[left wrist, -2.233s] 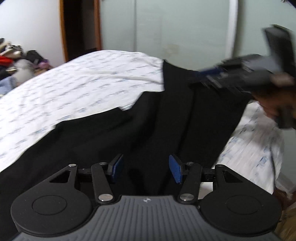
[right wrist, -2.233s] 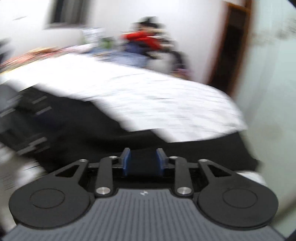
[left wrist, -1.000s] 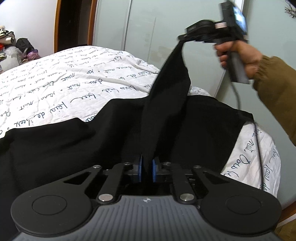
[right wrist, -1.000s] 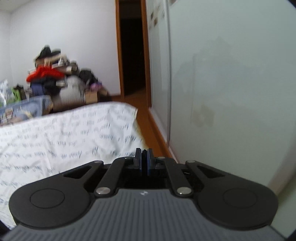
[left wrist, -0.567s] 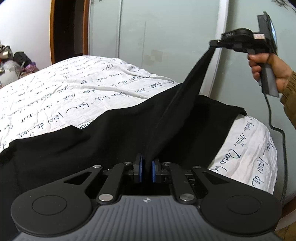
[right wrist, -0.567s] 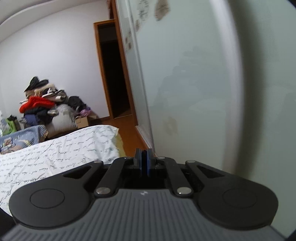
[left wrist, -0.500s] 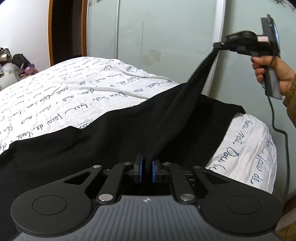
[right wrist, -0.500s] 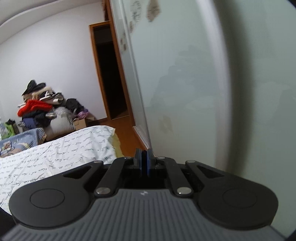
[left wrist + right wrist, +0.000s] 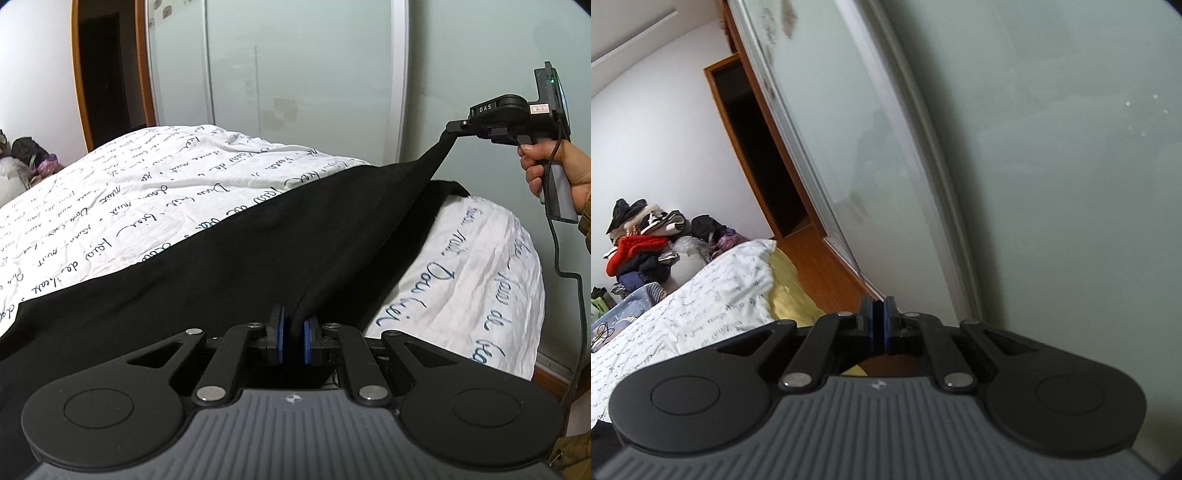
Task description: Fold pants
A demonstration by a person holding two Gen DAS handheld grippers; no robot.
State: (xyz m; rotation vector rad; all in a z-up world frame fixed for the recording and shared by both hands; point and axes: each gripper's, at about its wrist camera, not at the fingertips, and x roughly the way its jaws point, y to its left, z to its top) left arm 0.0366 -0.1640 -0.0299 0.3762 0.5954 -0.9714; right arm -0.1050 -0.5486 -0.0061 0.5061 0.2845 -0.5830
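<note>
Black pants (image 9: 229,273) lie across a bed with a white sheet printed with blue script (image 9: 140,192). My left gripper (image 9: 293,341) is shut on an edge of the pants near the bed's front. My right gripper (image 9: 452,127) is shut on another part of the same edge and holds it raised at the far right, so the fabric stretches taut between the two. In the right wrist view the right gripper (image 9: 879,330) has its pads pressed together and points at a frosted glass door (image 9: 1034,166); the cloth it holds barely shows there.
Frosted sliding wardrobe doors (image 9: 303,74) stand just behind the bed. A dark doorway (image 9: 757,155) with a wooden frame is at the left. A heap of clothes (image 9: 642,240) sits beyond the bed. A black cable (image 9: 570,288) hangs from the right gripper.
My right gripper has moved right and lower with the pants edge, pulling the fabric out flatter and tauter. My left gripper has kept its hold in place.
</note>
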